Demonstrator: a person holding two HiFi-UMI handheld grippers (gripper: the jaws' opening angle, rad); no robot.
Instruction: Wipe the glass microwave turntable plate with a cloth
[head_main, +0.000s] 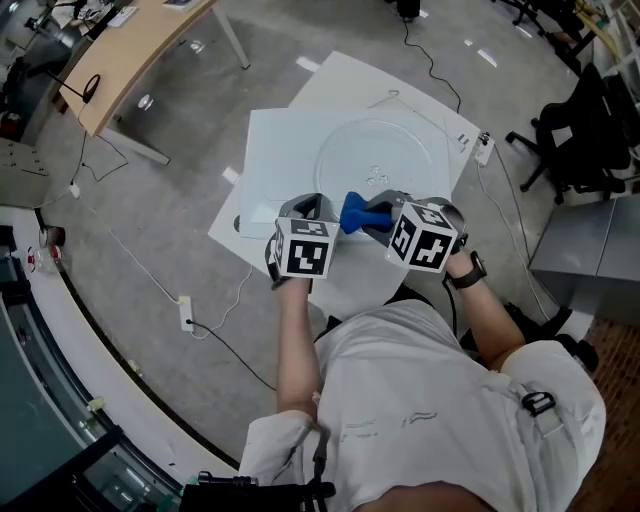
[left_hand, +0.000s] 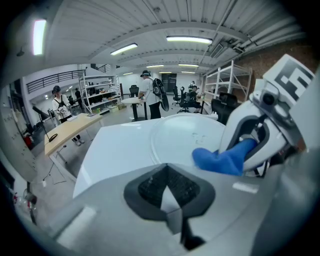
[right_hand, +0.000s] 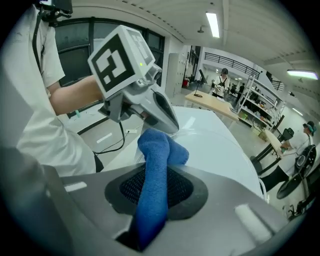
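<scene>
The clear glass turntable plate lies flat on a white table, ahead of both grippers. A blue cloth is clamped in my right gripper and sticks out over the table's near part, just short of the plate's rim. In the right gripper view the cloth runs up between the jaws of my right gripper. My left gripper hovers beside it on the left, shut and empty. The left gripper view shows that gripper with its pads together, the plate beyond, and the cloth at right.
A wooden desk stands at the far left and a black office chair at the right, next to a grey cabinet. Cables and a power strip lie on the floor. Several people stand far behind the table.
</scene>
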